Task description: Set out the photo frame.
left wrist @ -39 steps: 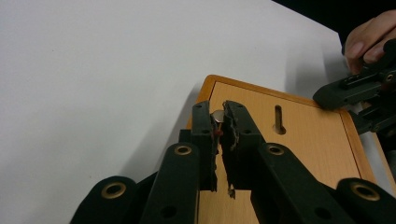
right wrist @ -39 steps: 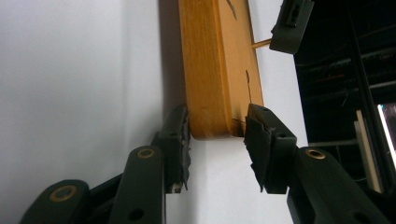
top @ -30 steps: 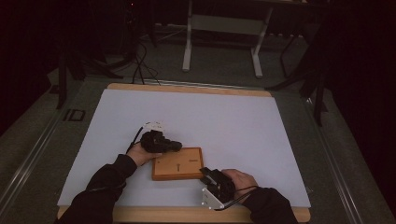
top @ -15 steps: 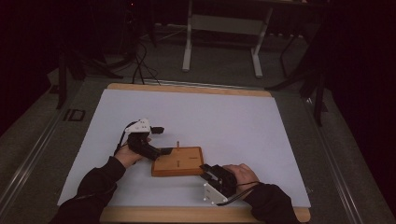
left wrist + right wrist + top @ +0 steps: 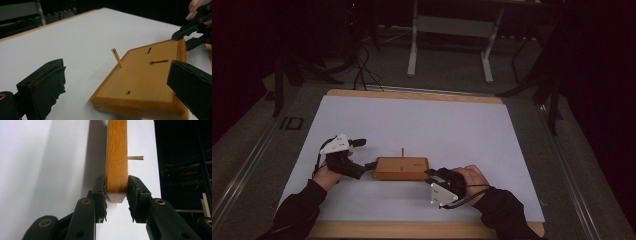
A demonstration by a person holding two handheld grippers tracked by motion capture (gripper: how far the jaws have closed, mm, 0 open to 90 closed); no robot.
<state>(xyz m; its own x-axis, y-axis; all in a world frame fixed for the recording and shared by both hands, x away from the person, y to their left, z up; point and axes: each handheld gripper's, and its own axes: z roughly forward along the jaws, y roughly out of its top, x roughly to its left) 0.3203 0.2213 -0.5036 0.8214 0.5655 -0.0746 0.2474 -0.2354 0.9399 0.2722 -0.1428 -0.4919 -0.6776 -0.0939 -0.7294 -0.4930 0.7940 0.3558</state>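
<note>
The room was dim, and most of the light fell on the table (image 5: 362,94), a wooden top under a white sheet (image 5: 452,125). Grey floor (image 5: 452,55) stretched behind it, where a pale metal stand (image 5: 449,25) stood among dark cables (image 5: 359,70) and black stand legs (image 5: 547,80).

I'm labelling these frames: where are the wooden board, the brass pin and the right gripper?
wooden board (image 5: 402,169), high view, middle of its top face.
brass pin (image 5: 117,58), left gripper view, mid-shaft.
right gripper (image 5: 116,192), right gripper view, between fingertips clamping the board's end.
</note>
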